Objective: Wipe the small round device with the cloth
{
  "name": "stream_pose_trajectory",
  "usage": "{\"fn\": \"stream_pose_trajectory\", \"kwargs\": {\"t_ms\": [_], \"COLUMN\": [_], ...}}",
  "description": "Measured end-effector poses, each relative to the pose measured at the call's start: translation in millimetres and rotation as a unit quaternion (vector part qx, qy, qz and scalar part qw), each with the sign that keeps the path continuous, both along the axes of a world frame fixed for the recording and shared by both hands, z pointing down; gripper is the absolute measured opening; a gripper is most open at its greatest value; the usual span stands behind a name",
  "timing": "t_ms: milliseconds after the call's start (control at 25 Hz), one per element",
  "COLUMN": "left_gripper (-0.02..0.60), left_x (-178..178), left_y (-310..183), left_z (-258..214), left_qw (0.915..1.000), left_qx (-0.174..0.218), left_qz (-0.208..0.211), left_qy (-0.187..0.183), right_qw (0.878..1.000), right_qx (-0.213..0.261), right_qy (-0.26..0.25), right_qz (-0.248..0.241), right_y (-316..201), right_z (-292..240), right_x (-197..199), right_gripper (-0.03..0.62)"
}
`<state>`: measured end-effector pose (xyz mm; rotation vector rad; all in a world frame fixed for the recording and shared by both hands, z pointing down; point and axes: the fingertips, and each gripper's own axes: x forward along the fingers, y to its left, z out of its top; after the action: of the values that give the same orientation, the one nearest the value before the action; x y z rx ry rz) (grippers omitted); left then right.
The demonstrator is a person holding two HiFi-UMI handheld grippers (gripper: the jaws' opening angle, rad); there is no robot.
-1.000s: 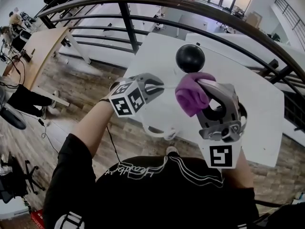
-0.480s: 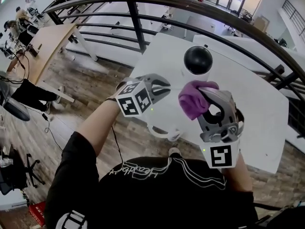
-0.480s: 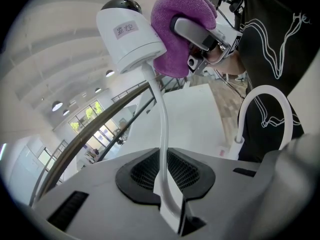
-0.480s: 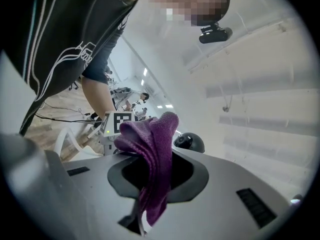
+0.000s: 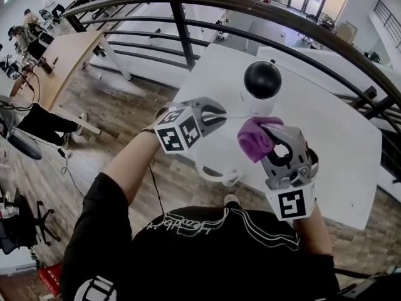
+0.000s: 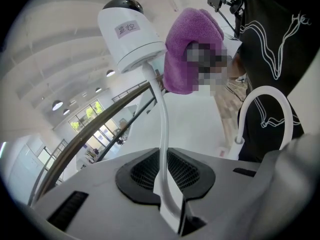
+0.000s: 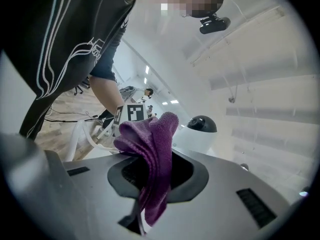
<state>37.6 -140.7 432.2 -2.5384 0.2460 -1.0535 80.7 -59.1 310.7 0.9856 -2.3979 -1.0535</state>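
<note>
The right gripper [image 7: 154, 186] is clamped on a purple cloth [image 7: 152, 144], its jaws pinching the lower folds so that the bunched top stands out past the tips. The left gripper [image 6: 167, 186] is partly closed on a thin white cable [image 6: 162, 129], which runs straight through the pads and up into the base of the small round device [image 5: 262, 85], a white-bodied camera with a black dome. From where I stand, everything lines up around that camera. It sits over the far part of the white table [image 5: 332, 149], dome turned upward, so its long axis runs from the dome down to the cable end. The left gripper is on the camera's left and a little nearer the person, steadying it by the cable. The cloth is just beside the camera's white body on the person's side, and I cannot tell whether it is touching yet. The slack cable loops back towards the person, well below the camera. The right hand is clearly the nearer one for wiping. The camera lies just ahead of the cloth's tip, so I judge a short push forward and up along the body would bring the cloth onto the shell and dome.
</note>
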Motion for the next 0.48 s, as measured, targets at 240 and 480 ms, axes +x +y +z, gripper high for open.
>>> {"fn": "stream_pose_trajectory", "kwargs": {"t_ms": [240,480], "left_gripper": [0.055,0.055], "left_x": [2.4,2.8], "left_y": [1.1,0.3], "left_z": [-2.0,-3.8], "left_qw": [1.0,0.9998], "left_qx": [0.006,0.008], "left_qz": [0.002,0.0], "left_qy": [-0.006,-0.016], "right_qw": [0.999,0.994], "right_qx": [-0.028,-0.034], "right_qy": [-0.043,-0.103], "right_qz": [0.001,0.02], "right_y": [1.5,-10.2], "right_z": [1.8,-17.6], "right_x": [23.2,62.3], "right_gripper": [0.059,0.058]}}
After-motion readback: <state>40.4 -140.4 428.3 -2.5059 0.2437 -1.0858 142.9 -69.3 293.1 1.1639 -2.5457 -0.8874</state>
